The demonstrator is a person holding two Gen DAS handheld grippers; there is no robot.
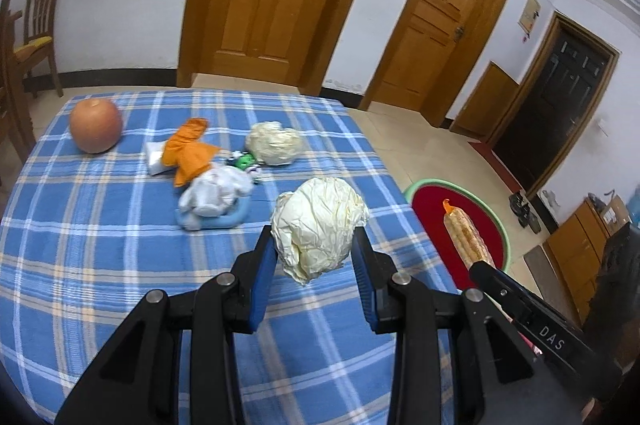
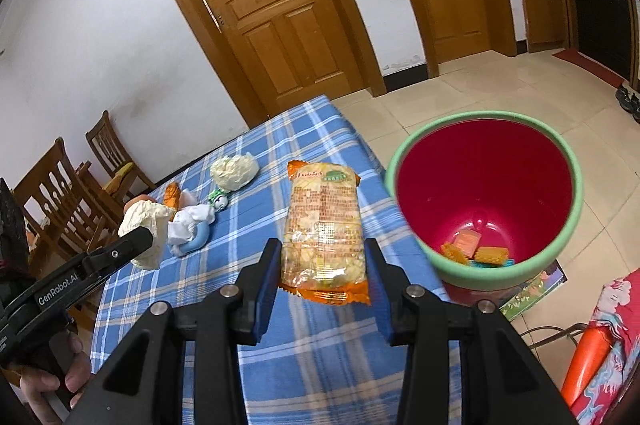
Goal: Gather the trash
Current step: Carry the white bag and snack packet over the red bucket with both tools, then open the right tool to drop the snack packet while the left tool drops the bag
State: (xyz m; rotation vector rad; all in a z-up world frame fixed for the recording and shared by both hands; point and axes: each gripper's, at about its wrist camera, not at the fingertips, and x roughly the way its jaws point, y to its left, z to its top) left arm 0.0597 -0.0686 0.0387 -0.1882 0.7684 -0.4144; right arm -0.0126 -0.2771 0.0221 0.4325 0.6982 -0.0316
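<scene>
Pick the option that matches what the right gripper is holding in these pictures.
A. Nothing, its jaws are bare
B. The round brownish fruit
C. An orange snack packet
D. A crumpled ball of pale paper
C: in the right wrist view the right gripper has its blue pads pressed on both sides of the orange snack packet, held up near the red bin; the crumpled paper ball sits in the left gripper.
</scene>
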